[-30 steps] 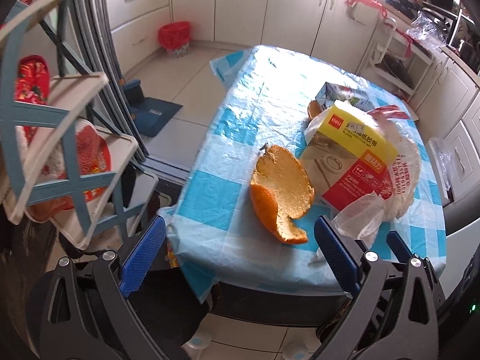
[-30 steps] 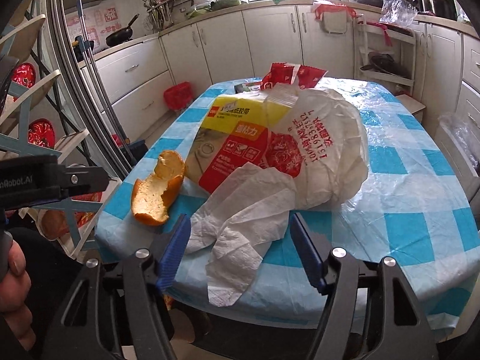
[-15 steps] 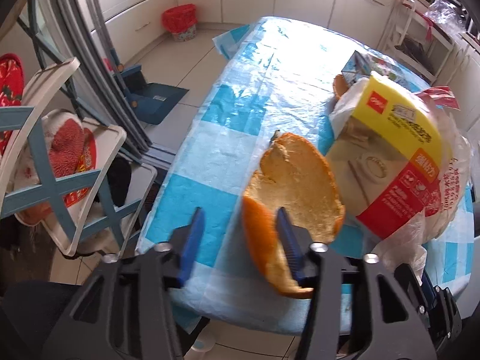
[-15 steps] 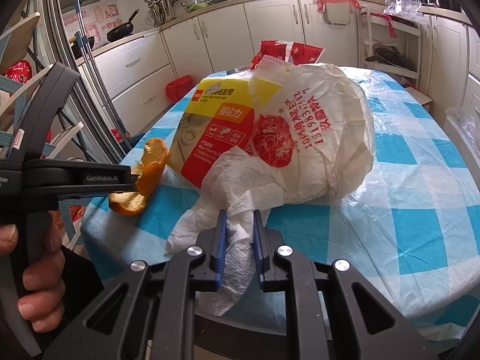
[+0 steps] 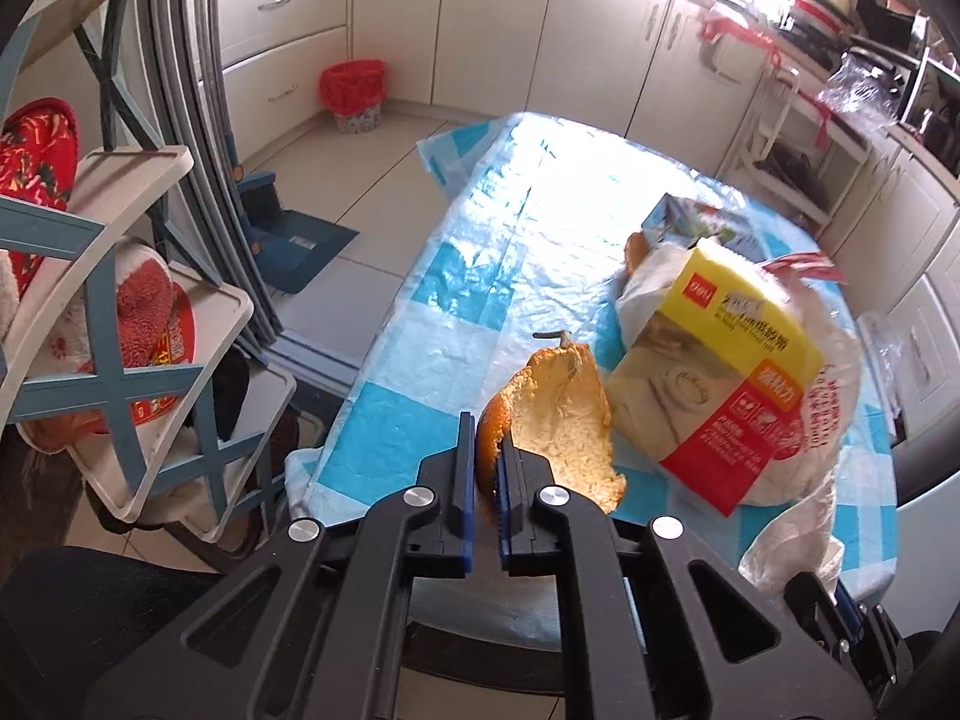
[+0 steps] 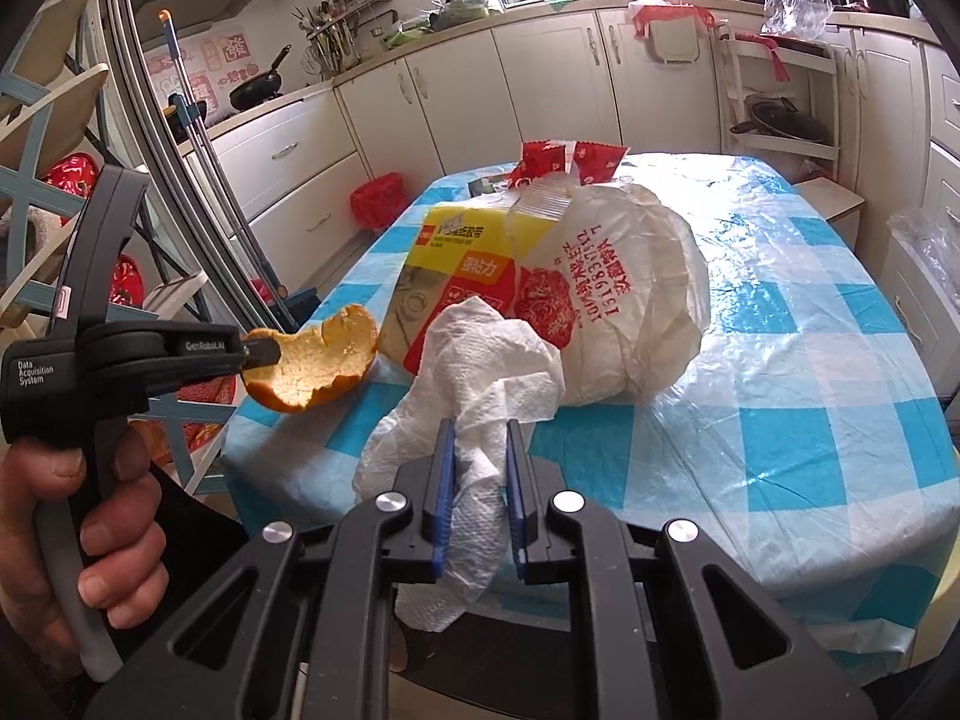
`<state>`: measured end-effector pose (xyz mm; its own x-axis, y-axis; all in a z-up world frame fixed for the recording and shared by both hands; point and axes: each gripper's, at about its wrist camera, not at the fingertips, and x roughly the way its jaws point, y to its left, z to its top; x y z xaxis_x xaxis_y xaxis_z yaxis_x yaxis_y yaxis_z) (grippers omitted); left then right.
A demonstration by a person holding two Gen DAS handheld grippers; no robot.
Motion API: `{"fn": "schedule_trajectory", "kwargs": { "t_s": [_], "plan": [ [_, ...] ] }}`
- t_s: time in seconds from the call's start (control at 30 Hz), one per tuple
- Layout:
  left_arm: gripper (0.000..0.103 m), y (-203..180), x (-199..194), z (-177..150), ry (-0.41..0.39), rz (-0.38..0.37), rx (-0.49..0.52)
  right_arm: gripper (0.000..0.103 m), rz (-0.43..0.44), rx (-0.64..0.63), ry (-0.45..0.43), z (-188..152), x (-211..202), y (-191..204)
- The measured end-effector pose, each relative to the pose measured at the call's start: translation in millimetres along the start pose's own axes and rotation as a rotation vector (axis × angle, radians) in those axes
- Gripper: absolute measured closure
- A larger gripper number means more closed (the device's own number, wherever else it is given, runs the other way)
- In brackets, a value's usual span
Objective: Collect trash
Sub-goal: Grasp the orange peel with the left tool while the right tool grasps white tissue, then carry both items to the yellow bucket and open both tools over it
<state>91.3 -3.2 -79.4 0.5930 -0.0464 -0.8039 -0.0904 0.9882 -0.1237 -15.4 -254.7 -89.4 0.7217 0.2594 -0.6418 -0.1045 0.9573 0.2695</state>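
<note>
Since a moment before, my left gripper [image 5: 485, 450] had clamped the orange peel [image 5: 561, 414] and raised it off the table [image 5: 480, 276], its long axis toward 1 o'clock. My right gripper [image 6: 478, 438] still pinched the paper towel [image 6: 480, 360] at the table's near edge.

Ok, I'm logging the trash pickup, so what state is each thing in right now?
Left tool: shut on the orange peel.
Orange peel: gripped at its edge, lifted off the table.
Right tool: shut on the paper towel.
Paper towel: crumpled, pinched at its near end.
White plastic bag: lying on the table, open, yellow and red box sticking out.
</note>
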Motion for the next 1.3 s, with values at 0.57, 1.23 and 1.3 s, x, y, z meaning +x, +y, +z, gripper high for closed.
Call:
{"fn": "schedule_trajectory", "kwargs": {
  "t_s": [0.57, 1.23, 1.3],
  "plan": [
    [0.098, -36.5, -45.5, -10.6, -0.168, -0.178, 0.095, 0.087, -0.094, 0.059, -0.111, 5.6, -45.0, -38.3],
    [0.097, -276.7, -78.9, -67.1, -0.096, -0.503, 0.462, 0.087, -0.441, 0.373, -0.004, 19.3, -119.4, -255.5],
    [0.097, -307.3, -77.2, -77.1, -0.08, -0.519, 0.501, 0.086, -0.422, 0.448, 0.065, 15.1, -116.4, -285.7]
  ]
}}
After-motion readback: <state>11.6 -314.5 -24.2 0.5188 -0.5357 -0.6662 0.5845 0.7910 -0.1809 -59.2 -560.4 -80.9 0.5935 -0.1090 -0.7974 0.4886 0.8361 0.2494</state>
